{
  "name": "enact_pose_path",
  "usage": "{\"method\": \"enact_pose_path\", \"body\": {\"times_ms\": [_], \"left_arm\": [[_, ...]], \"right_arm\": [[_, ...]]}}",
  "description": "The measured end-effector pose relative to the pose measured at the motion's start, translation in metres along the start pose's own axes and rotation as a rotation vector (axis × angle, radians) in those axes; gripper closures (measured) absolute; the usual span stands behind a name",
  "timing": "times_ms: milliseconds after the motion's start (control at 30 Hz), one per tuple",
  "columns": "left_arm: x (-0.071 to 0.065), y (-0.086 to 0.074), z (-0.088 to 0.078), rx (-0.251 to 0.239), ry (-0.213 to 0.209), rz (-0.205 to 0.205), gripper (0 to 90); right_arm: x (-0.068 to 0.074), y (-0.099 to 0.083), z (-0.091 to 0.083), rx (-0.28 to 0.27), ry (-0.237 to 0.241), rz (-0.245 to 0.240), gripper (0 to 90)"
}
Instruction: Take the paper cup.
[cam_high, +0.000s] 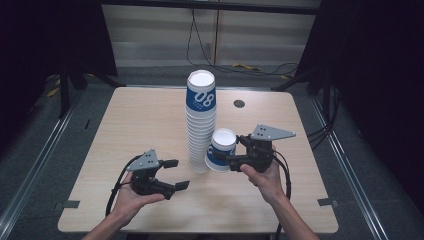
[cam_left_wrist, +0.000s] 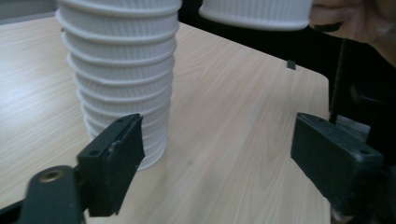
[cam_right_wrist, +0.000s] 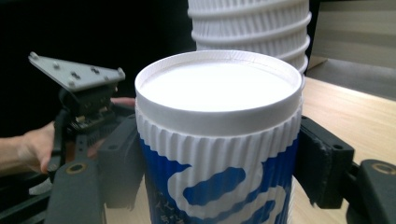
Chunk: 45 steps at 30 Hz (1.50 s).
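Ribbed paper cup (cam_high: 220, 149) sits clamped between your right gripper's (cam_high: 223, 158) fingers (cam_right_wrist: 122, 161), just right of the tall cup stack (cam_high: 200, 122) on the desk (cam_high: 140, 125). Keep it upright and squeeze lightly. Your left gripper (cam_high: 175, 173) has its fingers (cam_left_wrist: 114, 161) wide and empty; use it to steady the stack's base.

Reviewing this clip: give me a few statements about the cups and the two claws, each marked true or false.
1. The right claw grips a single cup upside down. True.
2. The left claw holds a cup. False: its jaws are open, with nothing between them.
3. The cup stack lies on its side. False: it stands upright on the table.
4. The single cup is white and blue. True.
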<state>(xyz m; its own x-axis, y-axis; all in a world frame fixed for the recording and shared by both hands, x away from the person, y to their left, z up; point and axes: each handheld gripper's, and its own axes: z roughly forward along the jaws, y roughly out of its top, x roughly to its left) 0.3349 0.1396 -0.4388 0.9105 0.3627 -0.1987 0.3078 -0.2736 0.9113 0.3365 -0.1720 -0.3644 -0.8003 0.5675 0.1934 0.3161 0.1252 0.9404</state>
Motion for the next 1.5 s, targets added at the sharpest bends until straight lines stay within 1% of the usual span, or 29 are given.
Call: {"method": "enact_pose_path", "body": {"times_ms": [33,100,133,233,267,300,367,433,500,533,600,633,700,733,900,933,967,1033,1067,1100,1133,1200,1367,1467,1500], "left_arm": [[0.0,0.003,0.001,-0.001,-0.01,0.009,20.7],[-0.001,0.005,0.003,-0.006,-0.014,0.014,21.5],[-0.002,0.007,0.007,-0.009,-0.022,0.022,21.4],[-0.005,0.006,0.011,-0.016,-0.032,0.026,21.3],[-0.006,0.005,0.013,-0.017,-0.033,0.025,21.3],[-0.007,0.004,0.015,-0.019,-0.037,0.019,21.3],[-0.008,0.002,0.017,-0.022,-0.022,0.01,21.4],[-0.009,0.002,0.019,-0.028,-0.033,0.007,21.0],[-0.01,0.002,0.02,-0.04,-0.045,-0.001,18.6],[-0.01,0.001,0.02,-0.039,-0.048,0.006,18.1],[-0.011,0.001,0.02,-0.042,-0.051,0.006,17.1],[-0.012,-0.001,0.021,-0.038,-0.057,0.0,16.7],[-0.012,-0.001,0.022,-0.032,-0.057,0.0,15.9],[-0.013,-0.001,0.023,-0.038,-0.07,-0.008,15.9],[-0.015,-0.002,0.026,-0.031,-0.079,0.003,15.9],[-0.016,-0.003,0.027,-0.038,-0.089,-0.001,15.9],[-0.017,-0.004,0.027,-0.035,-0.088,-0.003,15.9],[-0.017,-0.005,0.027,-0.033,-0.093,-0.008,15.9],[-0.017,-0.005,0.028,-0.038,-0.109,-0.014,15.9],[-0.017,-0.005,0.028,-0.038,-0.109,-0.014,15.9],[-0.018,-0.005,0.028,-0.039,-0.106,-0.005,15.9],[-0.018,-0.005,0.028,-0.045,-0.111,-0.012,15.9],[-0.018,-0.006,0.029,-0.048,-0.113,-0.014,15.9],[-0.02,-0.007,0.03,-0.044,-0.1,-0.014,16.0],[-0.02,-0.008,0.031,-0.036,-0.101,-0.008,16.0]], "right_arm": [[0.0,-0.001,0.001,0.003,0.004,-0.003,27.4],[0.0,-0.001,0.0,0.009,0.009,-0.007,27.4],[0.002,-0.003,-0.001,0.01,0.009,-0.005,27.4],[0.004,-0.007,0.0,0.005,0.019,0.001,27.4],[0.004,-0.007,0.0,0.005,0.019,0.001,27.4],[0.004,-0.01,0.001,0.005,0.031,-0.005,27.3],[0.005,-0.015,0.003,0.015,0.032,0.005,27.2],[0.005,-0.02,0.006,0.021,0.048,0.012,27.2],[0.004,-0.024,0.008,0.018,0.065,0.019,27.3],[0.004,-0.025,0.009,0.017,0.07,0.021,27.3],[0.005,-0.026,0.009,0.016,0.073,0.022,27.3],[0.005,-0.028,0.011,0.02,0.086,0.019,27.3],[0.006,-0.029,0.013,0.026,0.095,0.02,27.3],[0.006,-0.029,0.014,0.031,0.094,0.017,27.3],[0.008,-0.031,0.017,0.038,0.111,0.02,27.4],[0.01,-0.034,0.02,0.041,0.117,0.023,27.3],[0.011,-0.035,0.02,0.043,0.112,0.031,27.3],[0.011,-0.036,0.021,0.041,0.118,0.037,27.3],[0.011,-0.038,0.023,0.041,0.125,0.043,27.3],[0.011,-0.039,0.023,0.042,0.126,0.046,27.3],[0.011,-0.04,0.024,0.042,0.13,0.047,27.3],[0.012,-0.04,0.025,0.047,0.134,0.048,27.4],[0.016,-0.041,0.028,0.053,0.146,0.046,27.3],[0.02,-0.044,0.033,0.056,0.146,0.041,27.3],[0.021,-0.044,0.034,0.055,0.156,0.049,27.3]]}}
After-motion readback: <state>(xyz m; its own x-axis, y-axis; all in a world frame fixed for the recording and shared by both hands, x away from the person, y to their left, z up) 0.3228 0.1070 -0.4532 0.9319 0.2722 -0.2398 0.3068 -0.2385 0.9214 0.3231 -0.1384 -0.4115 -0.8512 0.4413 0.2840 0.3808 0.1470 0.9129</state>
